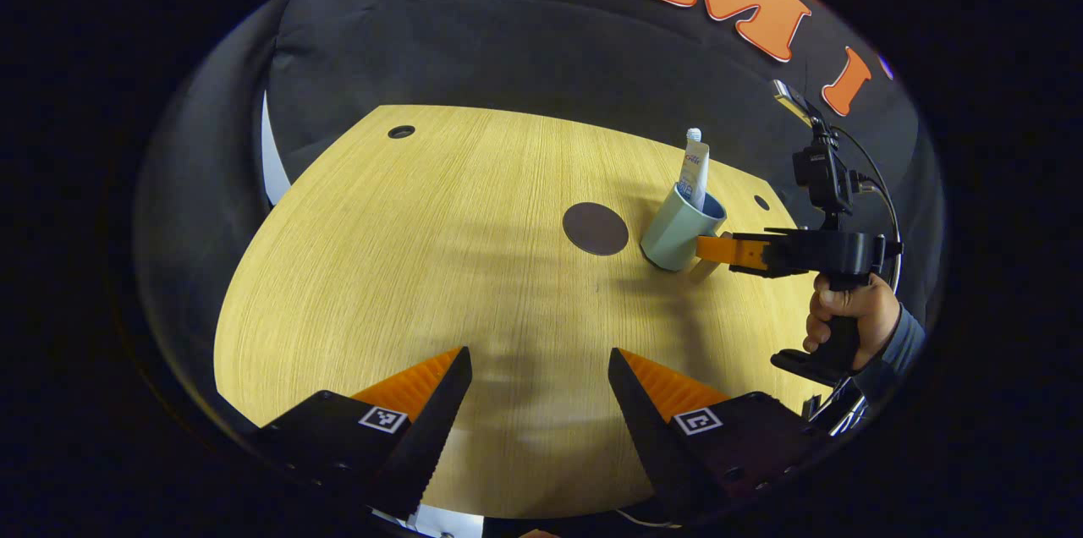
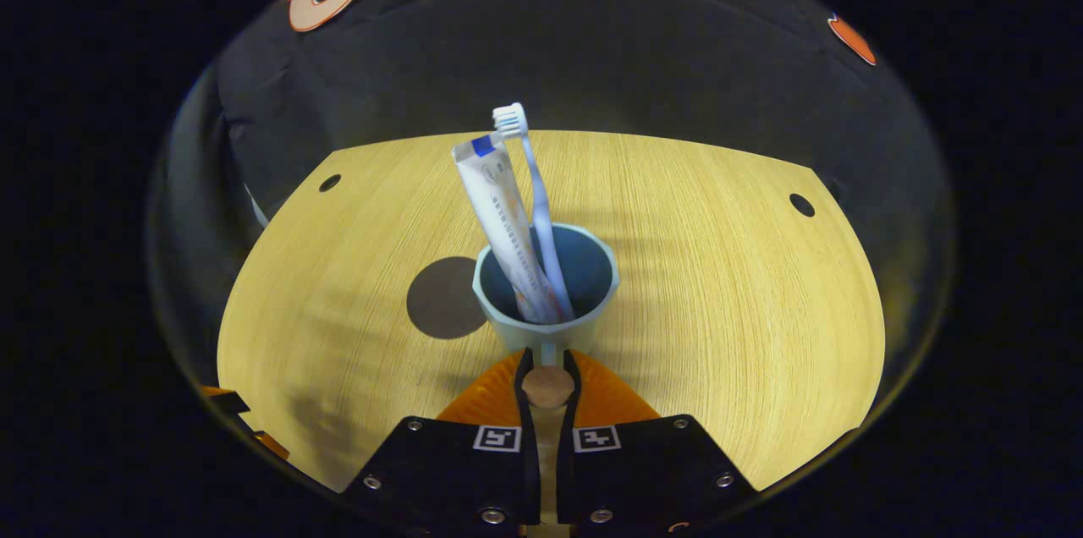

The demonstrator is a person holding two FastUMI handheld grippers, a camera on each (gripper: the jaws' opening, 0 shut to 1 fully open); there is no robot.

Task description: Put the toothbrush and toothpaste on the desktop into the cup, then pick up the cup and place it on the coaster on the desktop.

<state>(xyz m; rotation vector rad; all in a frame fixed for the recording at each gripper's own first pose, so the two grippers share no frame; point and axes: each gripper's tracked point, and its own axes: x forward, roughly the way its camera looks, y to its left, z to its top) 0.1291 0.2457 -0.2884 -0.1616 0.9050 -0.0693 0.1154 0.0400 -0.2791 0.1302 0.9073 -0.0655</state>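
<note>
A pale blue-green cup (image 2: 516, 333) holds a white toothpaste tube (image 2: 501, 212) and a light blue toothbrush (image 2: 535, 191), both leaning left. My right gripper (image 2: 547, 362) is shut on the cup's handle (image 2: 547, 386), which ends in a wooden knob. The dark round coaster (image 2: 444, 299) lies on the wooden desktop (image 2: 728, 293) just left of the cup. In the left gripper view the cup (image 1: 677, 229) with the tube (image 1: 694, 170) sits right of the coaster (image 1: 596, 228), the right gripper (image 1: 715, 250) at its side. My left gripper (image 1: 541, 369) hovers open over the near desktop, holding nothing.
A hand (image 1: 850, 314) holds the right gripper's grip at the right of the left gripper view. Small dark holes (image 2: 801, 205) mark the desktop's far corners (image 1: 401, 132). The black cloth wall closes the back.
</note>
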